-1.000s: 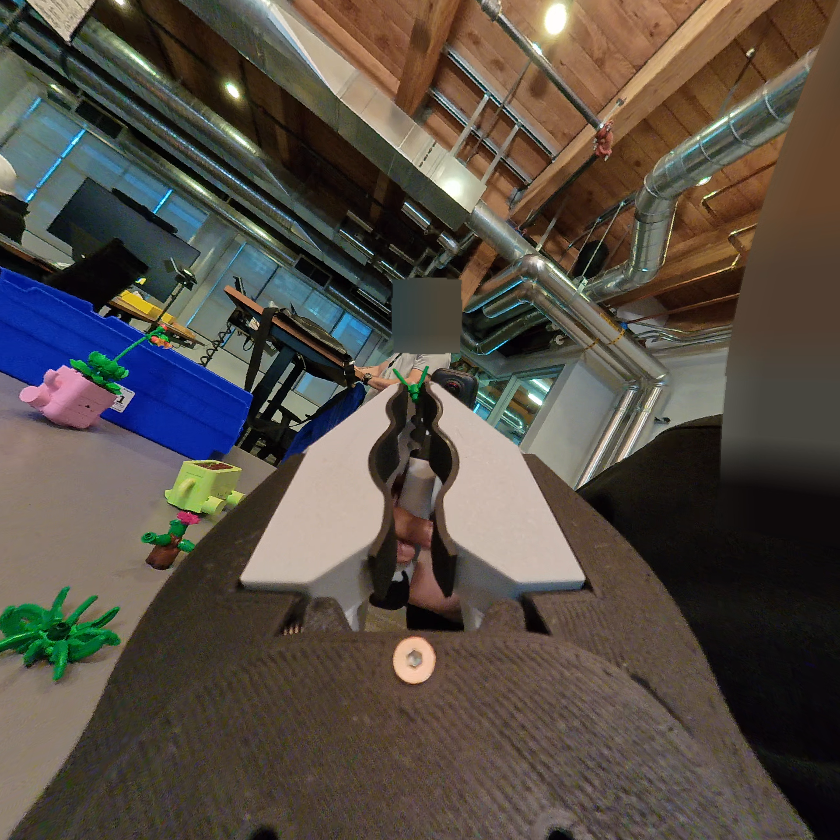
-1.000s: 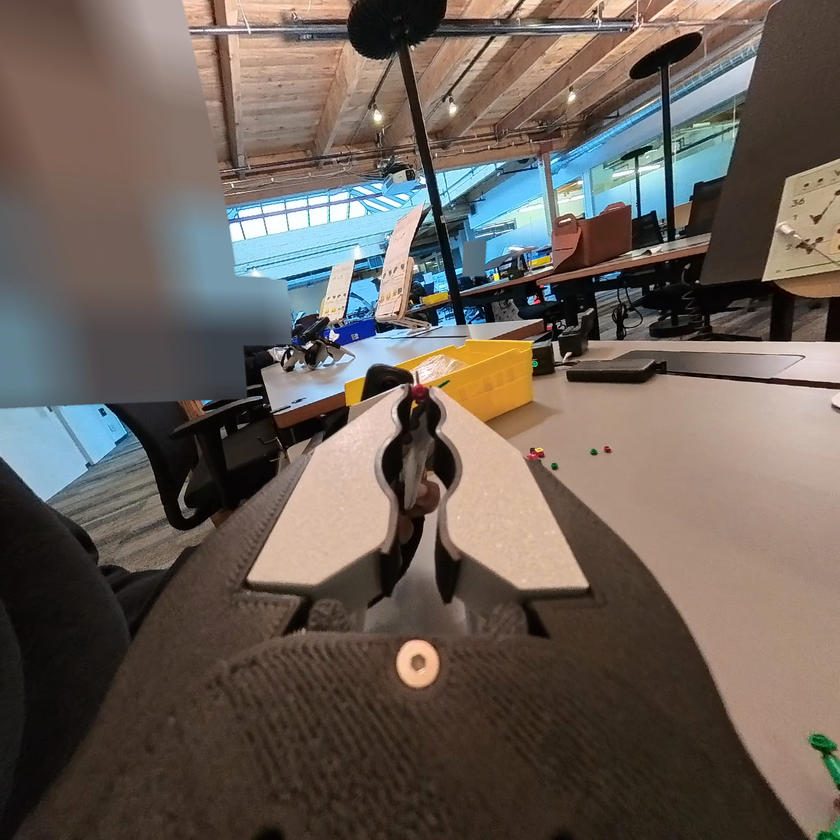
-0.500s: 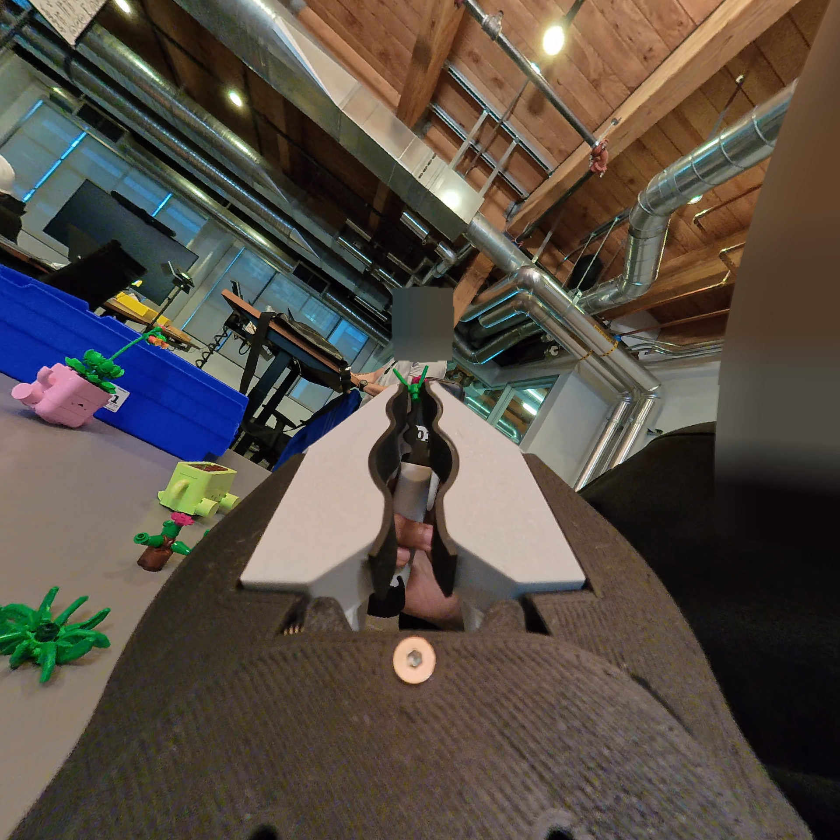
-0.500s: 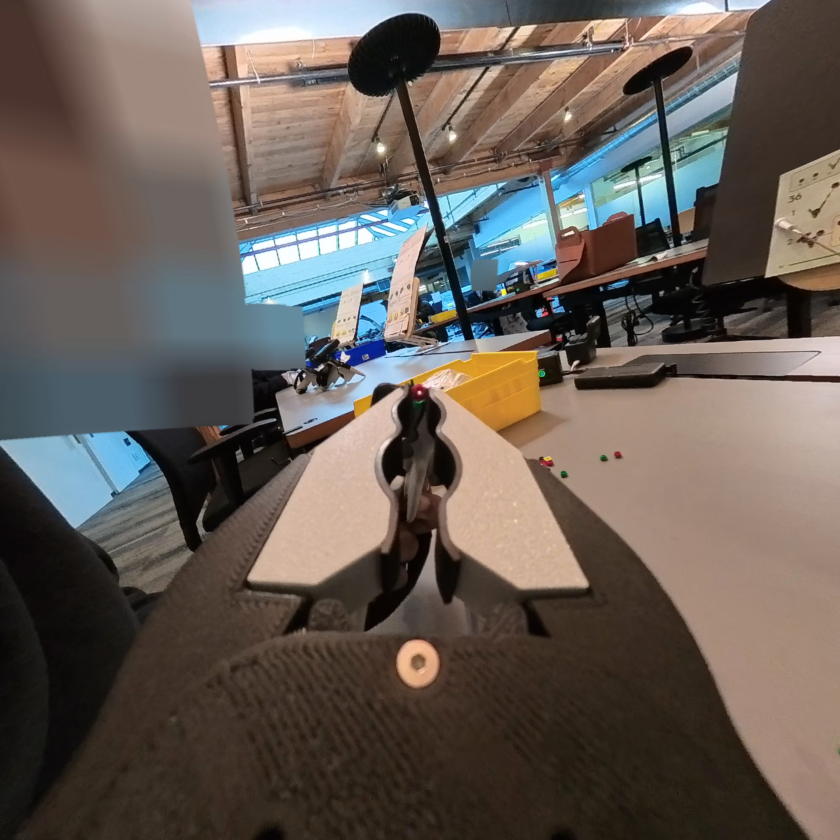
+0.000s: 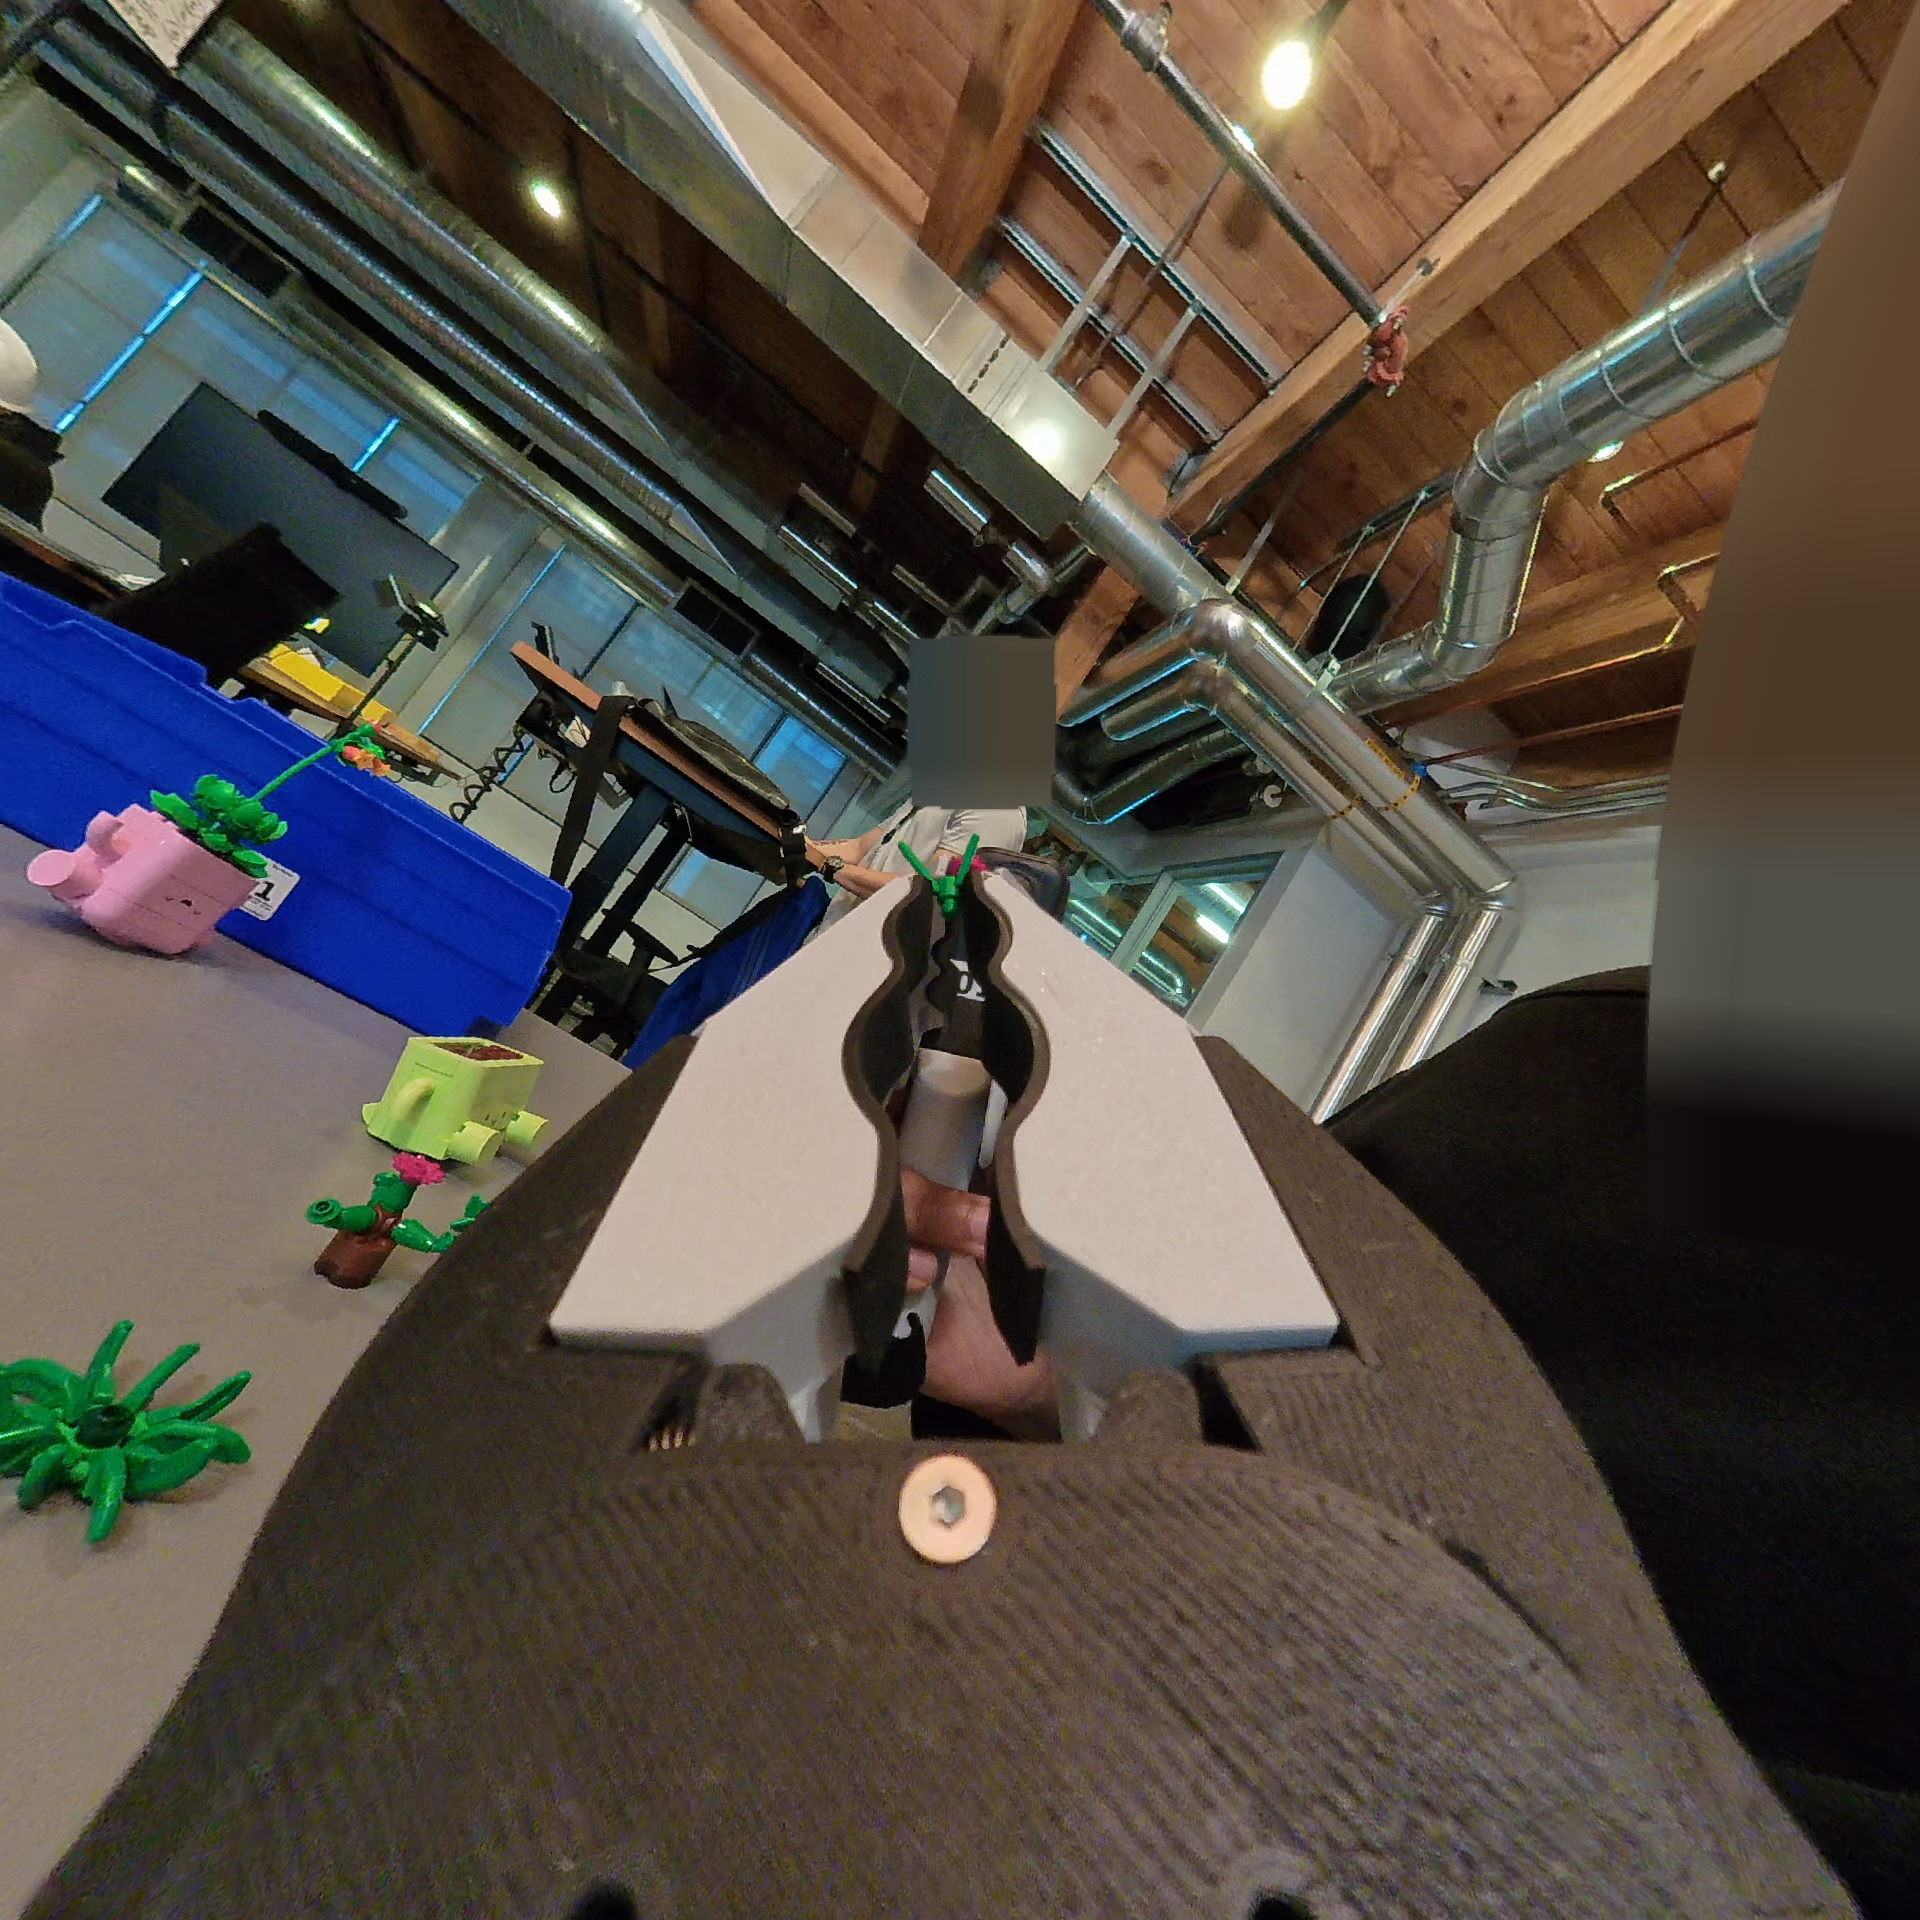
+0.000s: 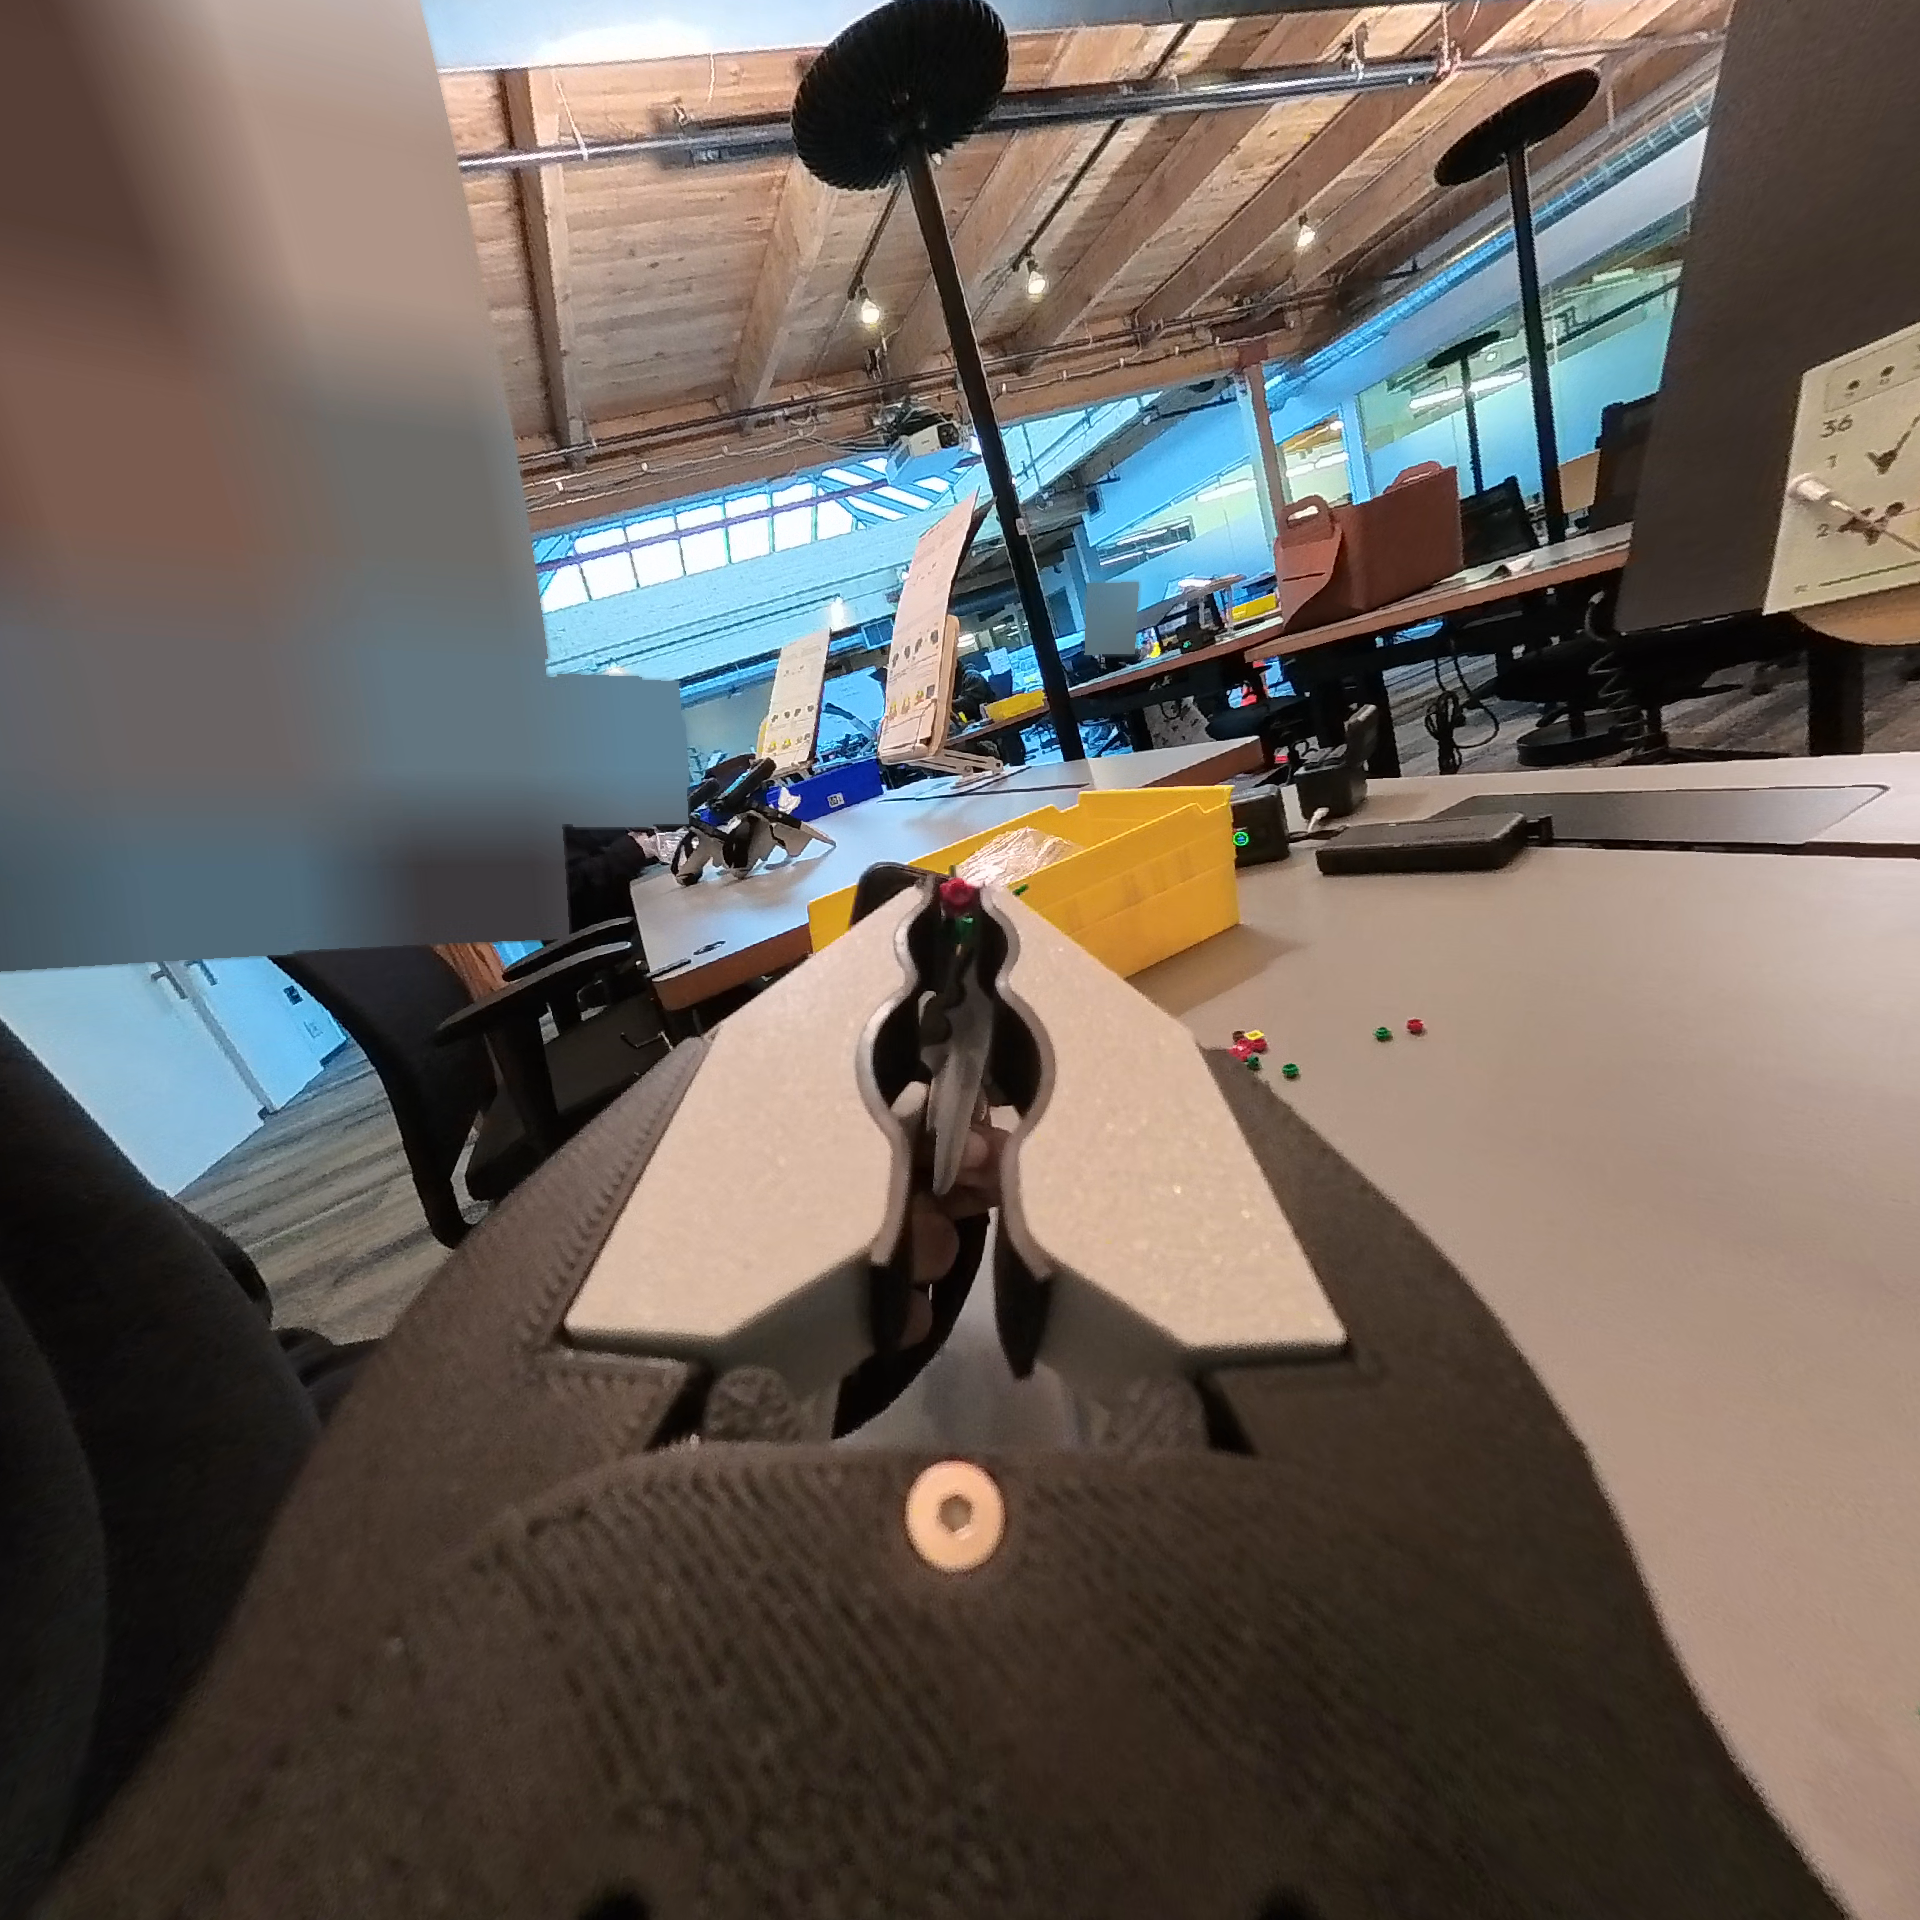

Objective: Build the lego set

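Note:
My left gripper point(image 5: 948, 896) is shut on a small green forked stem piece point(image 5: 943, 879) and holds it in the air, tilted upward. My right gripper point(image 6: 958, 900) is shut on a tiny dark red flower piece point(image 6: 956, 891), with a bit of green just below it. The two grippers face each other tip to tip; the other gripper's body shows between each pair of jaws. On the grey table point(image 5: 156, 1081) stand a pink pot with a green plant point(image 5: 156, 883), a lime green pot point(image 5: 462, 1091), a small brown stump with a pink flower point(image 5: 379, 1226) and a green spiky leaf cluster point(image 5: 104, 1439).
A blue bin point(image 5: 312, 831) stands behind the pink pot. In the right wrist view a yellow bin point(image 6: 1091, 883), several tiny loose studs point(image 6: 1278, 1049) and a black box point(image 6: 1423, 842) lie on the table. An instruction sheet point(image 6: 1860, 488) stands at the right. Less than 4 cm separates the two grippers' tips.
Both grippers have shifted slightly, the views tilting a little, and a spot of pink now shows at the left gripper's tips. Both remain shut on their pieces.

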Demonstrator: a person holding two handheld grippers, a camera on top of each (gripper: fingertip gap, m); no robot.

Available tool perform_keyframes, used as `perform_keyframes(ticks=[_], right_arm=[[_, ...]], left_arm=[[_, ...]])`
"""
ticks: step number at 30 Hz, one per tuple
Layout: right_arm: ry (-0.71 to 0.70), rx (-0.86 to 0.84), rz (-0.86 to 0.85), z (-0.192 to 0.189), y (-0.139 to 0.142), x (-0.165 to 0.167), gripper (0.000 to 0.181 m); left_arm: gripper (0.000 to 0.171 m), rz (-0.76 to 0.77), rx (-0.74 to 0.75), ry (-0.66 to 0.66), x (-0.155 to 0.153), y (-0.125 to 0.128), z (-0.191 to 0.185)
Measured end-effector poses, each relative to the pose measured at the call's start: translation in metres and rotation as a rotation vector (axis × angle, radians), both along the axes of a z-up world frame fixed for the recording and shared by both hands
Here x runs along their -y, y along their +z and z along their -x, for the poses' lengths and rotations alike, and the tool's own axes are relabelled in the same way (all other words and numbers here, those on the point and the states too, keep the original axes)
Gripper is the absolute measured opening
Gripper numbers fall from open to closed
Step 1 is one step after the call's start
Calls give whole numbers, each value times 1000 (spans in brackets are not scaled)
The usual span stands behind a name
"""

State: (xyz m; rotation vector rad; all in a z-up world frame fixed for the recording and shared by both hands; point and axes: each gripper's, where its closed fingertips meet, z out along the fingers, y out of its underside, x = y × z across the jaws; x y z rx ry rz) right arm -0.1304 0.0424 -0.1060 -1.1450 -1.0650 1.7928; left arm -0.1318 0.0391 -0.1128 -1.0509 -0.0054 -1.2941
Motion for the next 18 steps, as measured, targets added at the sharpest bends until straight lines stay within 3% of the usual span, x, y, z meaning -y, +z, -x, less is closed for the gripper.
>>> perform_keyframes(ticks=[18], right_arm=[[-12, 4, -26, 1, 2, 3, 3]], left_arm=[[4, -23, -79, 92, 3, 4, 1]])
